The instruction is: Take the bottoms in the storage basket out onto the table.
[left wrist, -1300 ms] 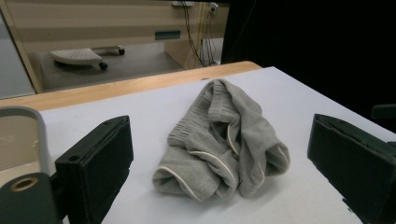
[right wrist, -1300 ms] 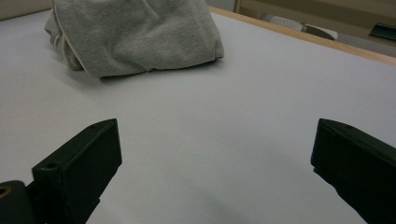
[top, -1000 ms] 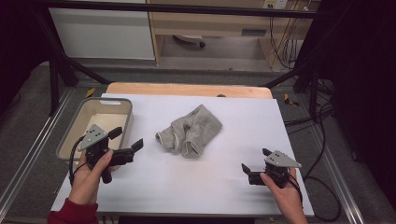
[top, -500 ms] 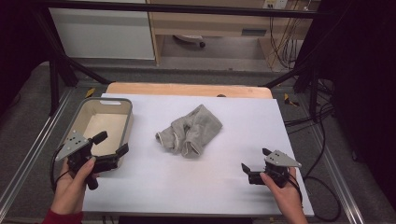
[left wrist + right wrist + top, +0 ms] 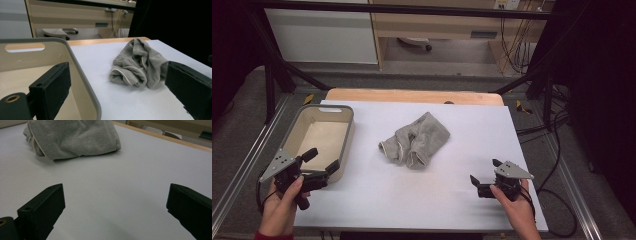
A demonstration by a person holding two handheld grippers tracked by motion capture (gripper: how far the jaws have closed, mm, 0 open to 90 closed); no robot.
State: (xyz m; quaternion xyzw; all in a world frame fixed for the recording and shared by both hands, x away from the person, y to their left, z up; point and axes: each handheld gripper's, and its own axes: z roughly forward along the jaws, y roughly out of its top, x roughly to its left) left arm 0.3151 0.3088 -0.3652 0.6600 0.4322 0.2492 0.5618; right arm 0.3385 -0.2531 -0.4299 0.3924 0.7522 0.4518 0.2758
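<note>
Your left gripper [image 5: 321,161] hangs wide open and empty at the beige bin's [image 5: 346,131] near corner, your right gripper [image 5: 484,173] gapes empty near-right of the grey cloth [image 5: 415,139].

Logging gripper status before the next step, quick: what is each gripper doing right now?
Left gripper: open, holding nothing, beside the bin.
Right gripper: open, holding nothing, short of the grey cloth.

The grey cloth [image 5: 72,137], perhaps a garment, runs off the top edge.
</note>
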